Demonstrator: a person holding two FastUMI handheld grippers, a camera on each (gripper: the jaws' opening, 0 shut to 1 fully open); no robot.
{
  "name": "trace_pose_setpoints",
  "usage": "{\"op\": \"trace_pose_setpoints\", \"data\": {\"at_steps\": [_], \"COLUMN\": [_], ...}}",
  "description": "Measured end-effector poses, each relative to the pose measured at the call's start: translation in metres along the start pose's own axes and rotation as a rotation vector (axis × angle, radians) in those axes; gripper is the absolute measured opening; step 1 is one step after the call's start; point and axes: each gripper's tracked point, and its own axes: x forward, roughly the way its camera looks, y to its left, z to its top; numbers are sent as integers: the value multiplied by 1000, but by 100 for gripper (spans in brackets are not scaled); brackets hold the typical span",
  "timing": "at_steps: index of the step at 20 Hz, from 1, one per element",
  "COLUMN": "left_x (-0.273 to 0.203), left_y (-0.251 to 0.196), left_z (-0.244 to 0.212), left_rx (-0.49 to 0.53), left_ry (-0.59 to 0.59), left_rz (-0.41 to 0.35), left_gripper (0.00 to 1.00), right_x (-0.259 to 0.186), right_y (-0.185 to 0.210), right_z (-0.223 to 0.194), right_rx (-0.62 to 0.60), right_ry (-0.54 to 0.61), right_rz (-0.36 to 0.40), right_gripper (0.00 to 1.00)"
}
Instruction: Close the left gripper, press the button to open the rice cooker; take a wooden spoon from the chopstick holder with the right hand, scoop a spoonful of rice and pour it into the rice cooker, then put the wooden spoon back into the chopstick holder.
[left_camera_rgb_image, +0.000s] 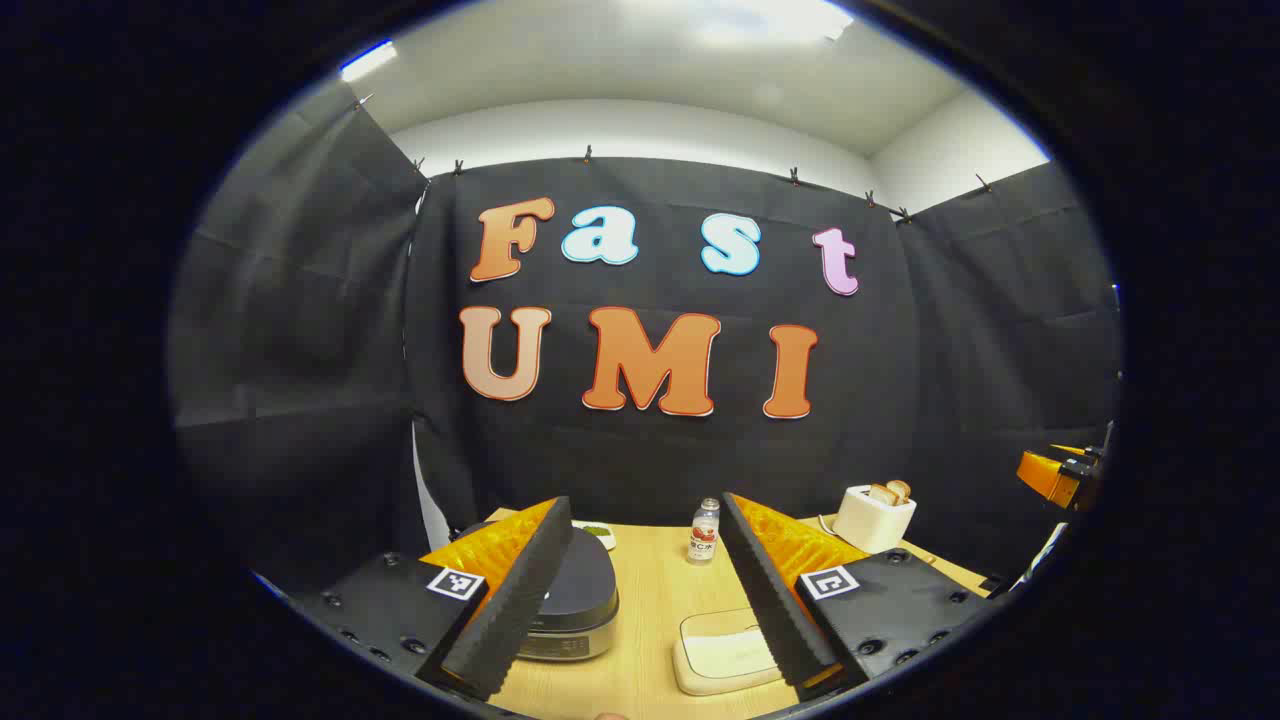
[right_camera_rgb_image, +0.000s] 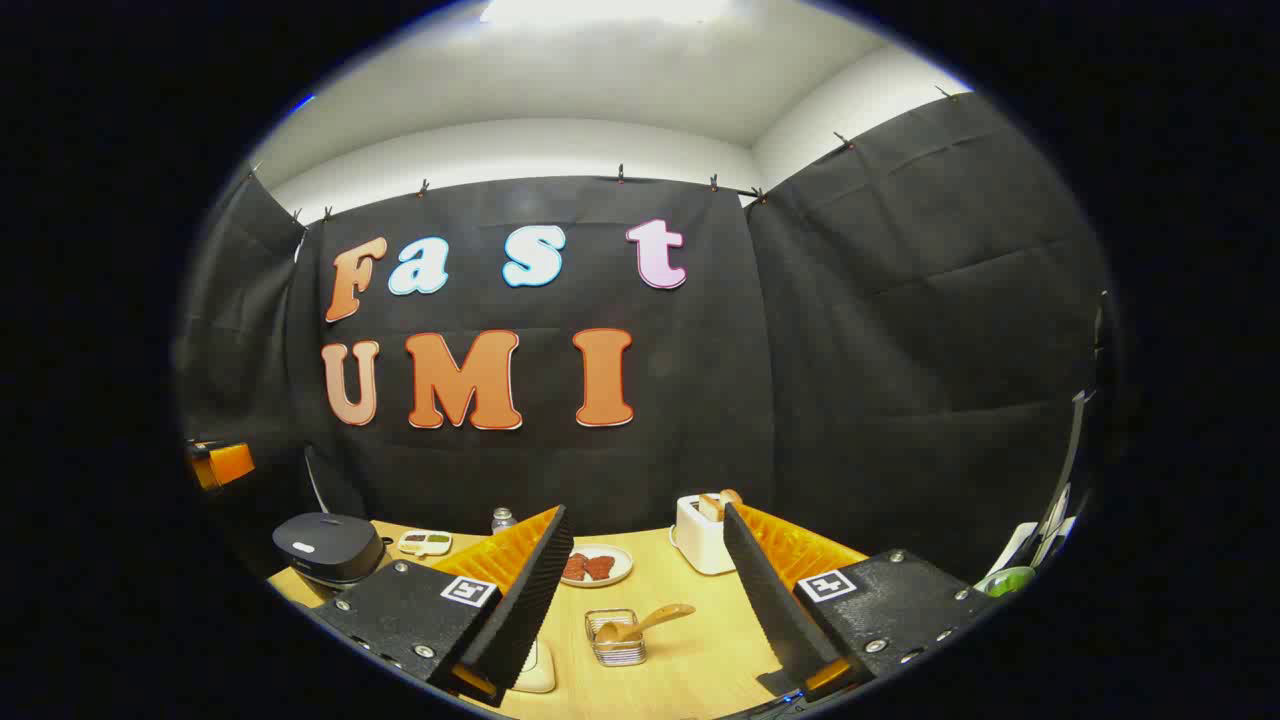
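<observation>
my left gripper (left_camera_rgb_image: 645, 590), jaws wide apart, above the table (left_camera_rgb_image: 650, 600)
rice cooker (left_camera_rgb_image: 575, 600) lower left behind my finger, lid down; bottle (left_camera_rgb_image: 704, 532) centre, toaster (left_camera_rgb_image: 874, 516) right, white pad (left_camera_rgb_image: 722, 652) bottom.

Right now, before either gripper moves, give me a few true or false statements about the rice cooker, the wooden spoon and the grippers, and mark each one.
1. The dark grey round rice cooker has its lid shut. True.
2. The light wooden spoon lies flat on the table. False: it rests in the small wire mesh chopstick holder, handle leaning out to the right.
3. The left gripper is open. True: its jaws stand wide apart, holding nothing.
4. The right gripper is clamped on the spoon. False: its jaws are open, and the spoon sits apart on the table ahead of them.
5. The white toaster is empty. False: bread slices stick out of its top.
</observation>
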Motion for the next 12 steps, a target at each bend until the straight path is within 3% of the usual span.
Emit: {"op": "trace_pose_setpoints", "data": {"at_steps": [5,6,8,12], "left_x": [-5,-9,-12,-18], "left_y": [-18,-23,-24,-26], "left_z": [0,1,5,4], "left_rx": [29,34,30,14], "left_ry": [22,26,24,37], "left_rz": [29,28,43,49], "left_gripper": [100,100,99,99], "right_x": [4,5,8,11], "right_y": [6,10,14,18], "right_z": [-3,-4,-4,-4], "right_rx": [-15,-7,2,-4], "right_ry": [35,43,43,42], "right_rz": [78,99,126,145], "right_gripper": [94,99,94,94]}}
